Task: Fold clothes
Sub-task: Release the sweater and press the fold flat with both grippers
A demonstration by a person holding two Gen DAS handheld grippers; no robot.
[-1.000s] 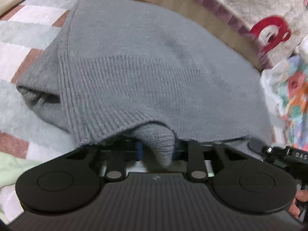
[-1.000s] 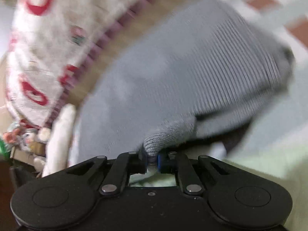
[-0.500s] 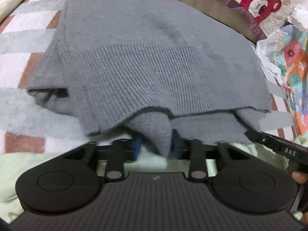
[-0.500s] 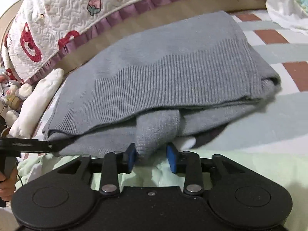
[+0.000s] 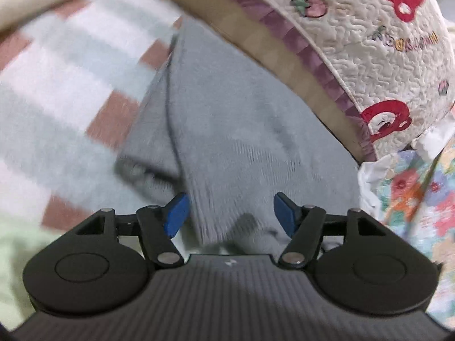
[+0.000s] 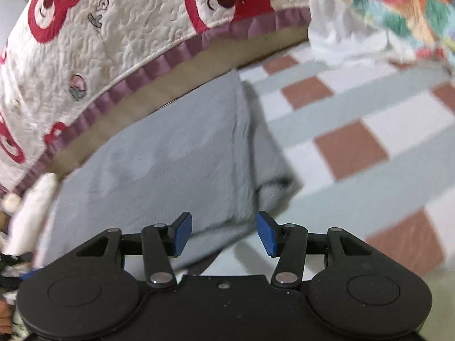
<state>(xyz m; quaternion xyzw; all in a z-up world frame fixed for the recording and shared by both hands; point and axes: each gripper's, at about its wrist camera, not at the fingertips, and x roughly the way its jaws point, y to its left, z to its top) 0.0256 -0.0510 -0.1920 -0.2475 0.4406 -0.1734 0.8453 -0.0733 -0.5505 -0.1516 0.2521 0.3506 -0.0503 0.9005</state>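
Left wrist view shows the left gripper (image 5: 229, 213) with its blue pads apart, its jaws having just been opening, and the near hem of the grey knitted sweater (image 5: 227, 130) lying loose between them, pinched by neither. The right gripper (image 6: 224, 234) matches: pads spread, jaws just opened, the sweater's near right corner slack between them. The sweater lies doubled on the checked pink, white and pale grey blanket (image 6: 355, 130), its far edge against the cream quilted cover with red bears (image 6: 119, 28). The step seems to be releasing a finished fold; doing it well likely means withdrawing both tools low and straight so no pad drags the hem and disturbs the layers.
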